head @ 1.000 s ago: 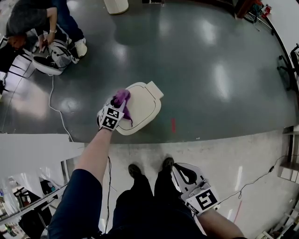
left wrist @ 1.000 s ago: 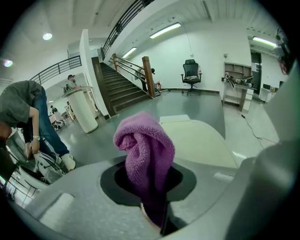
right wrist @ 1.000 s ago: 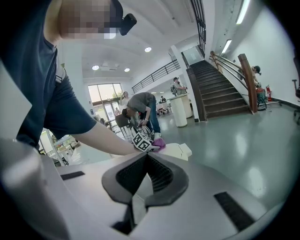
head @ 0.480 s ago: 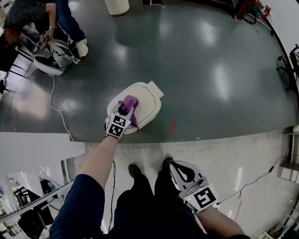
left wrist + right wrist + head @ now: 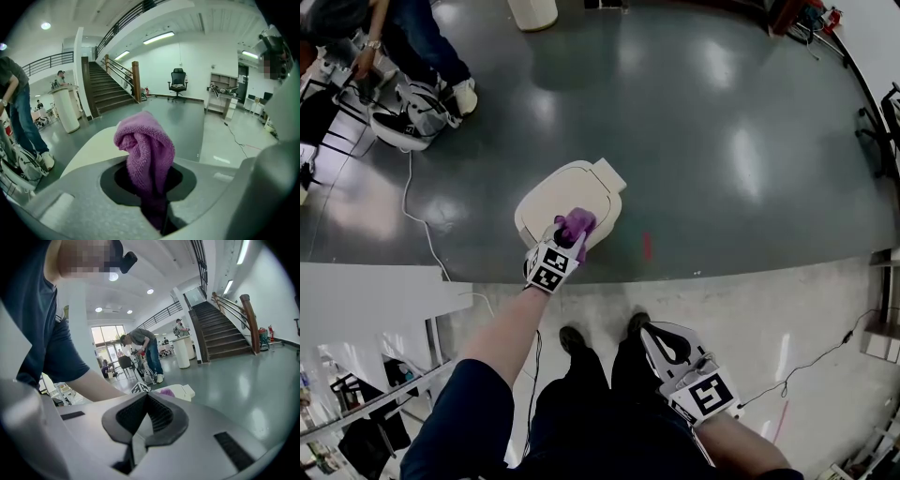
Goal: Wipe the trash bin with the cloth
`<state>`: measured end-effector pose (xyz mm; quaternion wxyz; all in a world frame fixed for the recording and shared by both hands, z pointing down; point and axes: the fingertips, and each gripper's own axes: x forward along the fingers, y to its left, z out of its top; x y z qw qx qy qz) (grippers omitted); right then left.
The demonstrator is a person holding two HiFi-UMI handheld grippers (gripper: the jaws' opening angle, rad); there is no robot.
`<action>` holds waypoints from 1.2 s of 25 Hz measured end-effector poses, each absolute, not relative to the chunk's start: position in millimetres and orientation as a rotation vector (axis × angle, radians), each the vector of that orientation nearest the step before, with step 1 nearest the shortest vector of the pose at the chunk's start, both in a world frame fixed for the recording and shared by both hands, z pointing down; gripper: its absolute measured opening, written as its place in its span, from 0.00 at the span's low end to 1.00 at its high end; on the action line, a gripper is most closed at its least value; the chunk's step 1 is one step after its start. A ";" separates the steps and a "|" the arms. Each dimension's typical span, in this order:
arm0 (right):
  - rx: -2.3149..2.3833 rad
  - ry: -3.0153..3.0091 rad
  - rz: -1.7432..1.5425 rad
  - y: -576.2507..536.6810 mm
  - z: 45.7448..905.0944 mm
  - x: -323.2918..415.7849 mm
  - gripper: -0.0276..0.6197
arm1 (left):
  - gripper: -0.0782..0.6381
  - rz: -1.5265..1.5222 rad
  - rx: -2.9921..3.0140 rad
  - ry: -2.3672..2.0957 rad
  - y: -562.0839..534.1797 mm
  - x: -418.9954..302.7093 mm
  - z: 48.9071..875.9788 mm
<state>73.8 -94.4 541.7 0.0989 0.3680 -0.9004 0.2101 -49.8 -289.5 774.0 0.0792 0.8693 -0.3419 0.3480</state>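
A cream trash bin (image 5: 558, 199) with a flat lid stands on the dark grey floor in the head view. My left gripper (image 5: 570, 234) is shut on a purple cloth (image 5: 577, 224) and presses it on the lid's near right edge. In the left gripper view the bunched cloth (image 5: 146, 154) rises from between the jaws, with the pale lid (image 5: 96, 147) behind it. My right gripper (image 5: 667, 353) hangs low by my right leg, shut and empty. In the right gripper view the bin (image 5: 183, 392) and cloth (image 5: 165, 392) show small beyond my left arm.
A person (image 5: 389, 28) bends over bags and gear (image 5: 403, 117) at the far left, with a white cable (image 5: 412, 211) trailing across the floor. A white cylinder (image 5: 532, 11) stands at the far edge. A pale floor strip (image 5: 769, 309) runs under my feet. Stairs (image 5: 105, 91) rise behind.
My left gripper has dragged the purple cloth across the lid from its left side toward the near right edge. The right gripper has stayed put. The person at far left has shifted.
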 end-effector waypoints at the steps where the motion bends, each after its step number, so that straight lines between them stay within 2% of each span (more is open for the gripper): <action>1: 1.089 -2.665 0.622 -93.9 542.2 74.5 0.06 | 0.20 1.056 2.608 -0.999 -285.7 -44.7 776.0; 6: 1.101 -2.664 0.631 -95.3 545.0 81.8 0.06 | 0.20 1.121 2.647 -0.954 -294.8 -29.1 777.3; 20: 1.172 -2.617 0.695 -107.1 559.3 114.2 0.06 | 0.20 1.292 2.569 -1.118 -403.0 -72.3 769.6; 30: 1.242 -2.583 0.724 -112.1 567.8 142.7 0.06 | 0.20 1.396 2.504 -1.156 -453.5 -63.5 772.1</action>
